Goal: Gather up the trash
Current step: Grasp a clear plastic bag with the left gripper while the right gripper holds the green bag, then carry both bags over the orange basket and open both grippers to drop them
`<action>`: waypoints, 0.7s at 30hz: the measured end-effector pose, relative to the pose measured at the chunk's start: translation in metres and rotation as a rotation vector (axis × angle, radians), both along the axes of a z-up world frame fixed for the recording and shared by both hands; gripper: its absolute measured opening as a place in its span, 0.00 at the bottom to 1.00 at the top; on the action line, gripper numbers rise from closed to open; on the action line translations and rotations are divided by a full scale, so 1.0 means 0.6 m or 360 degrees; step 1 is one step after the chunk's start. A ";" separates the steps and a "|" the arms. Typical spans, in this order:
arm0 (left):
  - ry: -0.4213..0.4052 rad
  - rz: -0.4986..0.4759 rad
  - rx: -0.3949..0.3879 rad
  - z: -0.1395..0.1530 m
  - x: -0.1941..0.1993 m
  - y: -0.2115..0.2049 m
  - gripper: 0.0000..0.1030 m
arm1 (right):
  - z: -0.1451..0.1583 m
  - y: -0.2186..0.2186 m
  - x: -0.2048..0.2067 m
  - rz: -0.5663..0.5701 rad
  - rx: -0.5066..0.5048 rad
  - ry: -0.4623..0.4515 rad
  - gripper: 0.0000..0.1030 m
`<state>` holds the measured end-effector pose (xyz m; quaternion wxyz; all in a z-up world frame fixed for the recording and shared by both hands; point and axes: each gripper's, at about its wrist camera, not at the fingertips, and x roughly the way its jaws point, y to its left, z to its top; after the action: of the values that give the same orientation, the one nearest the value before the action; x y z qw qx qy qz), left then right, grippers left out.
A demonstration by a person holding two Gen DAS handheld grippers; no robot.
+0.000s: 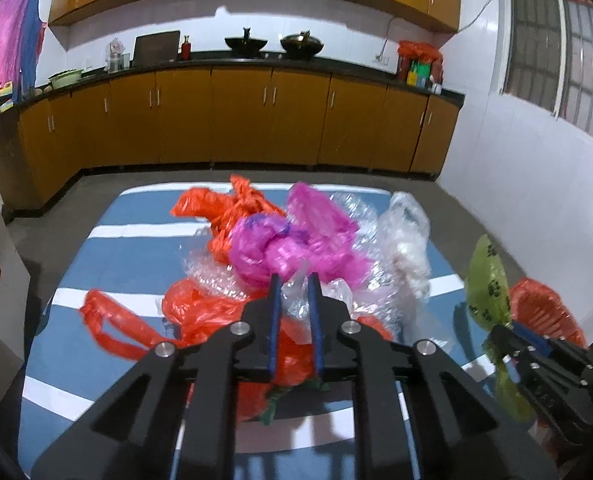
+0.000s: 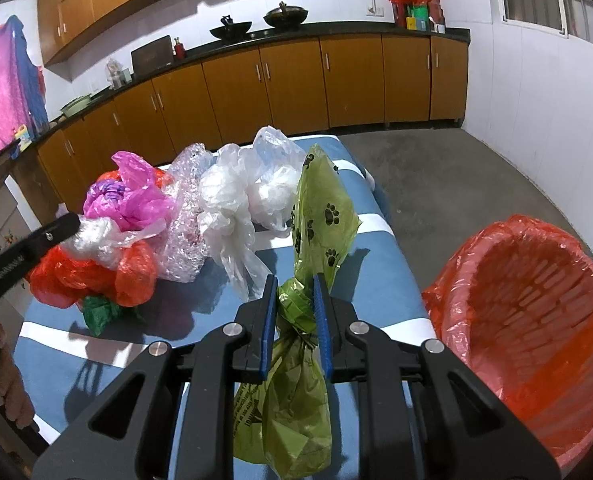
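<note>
A heap of plastic bags lies on the blue and white striped table [image 1: 108, 248]: orange bags [image 1: 212, 208], pink bags [image 1: 296, 240], clear wrap [image 1: 400, 240] and a dark green scrap [image 2: 100, 312]. My left gripper [image 1: 294, 280] is shut on a clear bag [image 1: 296, 304] at the near side of the heap; it also shows in the right wrist view [image 2: 72, 220]. My right gripper [image 2: 294, 284] is shut on a green paw-print bag [image 2: 320, 212], held above the table's right edge. An orange bin lined with an orange bag [image 2: 536, 304] stands to the right, below the table.
Brown kitchen cabinets [image 1: 236, 116] with a dark counter run along the far wall, with woks [image 1: 246, 44] and jars on top. Grey floor lies between table and cabinets. A white tiled wall with a window [image 1: 556, 48] is at the right.
</note>
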<state>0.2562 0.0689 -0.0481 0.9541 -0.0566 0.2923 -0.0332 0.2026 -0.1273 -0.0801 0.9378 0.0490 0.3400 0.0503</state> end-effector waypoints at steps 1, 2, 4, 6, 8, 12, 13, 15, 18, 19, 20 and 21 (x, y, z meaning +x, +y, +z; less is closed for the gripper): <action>-0.0019 -0.0004 -0.0006 0.006 -0.006 0.000 0.13 | 0.002 0.000 -0.002 0.0001 0.0001 -0.0006 0.18; -0.0036 -0.0008 -0.0011 0.013 -0.011 0.000 0.13 | 0.004 -0.001 -0.005 0.0002 0.0001 -0.0011 0.18; -0.0062 -0.0018 -0.0024 0.023 -0.019 -0.002 0.13 | 0.009 -0.001 -0.009 0.0005 0.0002 -0.0023 0.18; -0.0085 -0.0025 -0.0029 0.036 -0.026 -0.008 0.13 | 0.017 -0.001 -0.015 0.0011 0.0003 -0.0040 0.18; -0.0109 -0.0038 -0.0035 0.049 -0.034 -0.013 0.13 | 0.023 -0.003 -0.021 0.0014 0.0002 -0.0058 0.18; -0.0141 -0.0068 -0.0042 0.071 -0.047 -0.024 0.13 | 0.037 -0.012 -0.033 0.0009 0.0005 -0.0097 0.18; -0.0149 -0.0079 -0.0042 0.076 -0.051 -0.030 0.13 | 0.041 -0.015 -0.038 0.0006 0.0006 -0.0107 0.18; -0.0159 -0.0101 -0.0046 0.083 -0.059 -0.039 0.13 | 0.049 -0.025 -0.048 -0.0007 0.0004 -0.0130 0.18; -0.0175 -0.0142 -0.0051 0.093 -0.068 -0.060 0.13 | 0.061 -0.043 -0.058 -0.0034 -0.0004 -0.0155 0.18; -0.0179 -0.0161 -0.0053 0.096 -0.071 -0.070 0.13 | 0.065 -0.052 -0.063 -0.0051 -0.0010 -0.0164 0.18; -0.0182 -0.0176 -0.0055 0.098 -0.073 -0.078 0.13 | 0.070 -0.058 -0.068 -0.0065 -0.0015 -0.0170 0.18; -0.0186 -0.0190 -0.0055 0.099 -0.076 -0.087 0.13 | 0.073 -0.066 -0.072 -0.0082 -0.0023 -0.0178 0.18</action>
<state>0.2107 0.0169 0.0116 0.9647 -0.0535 0.2384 -0.0983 0.1592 -0.1671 -0.0362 0.9566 0.0481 0.2861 0.0263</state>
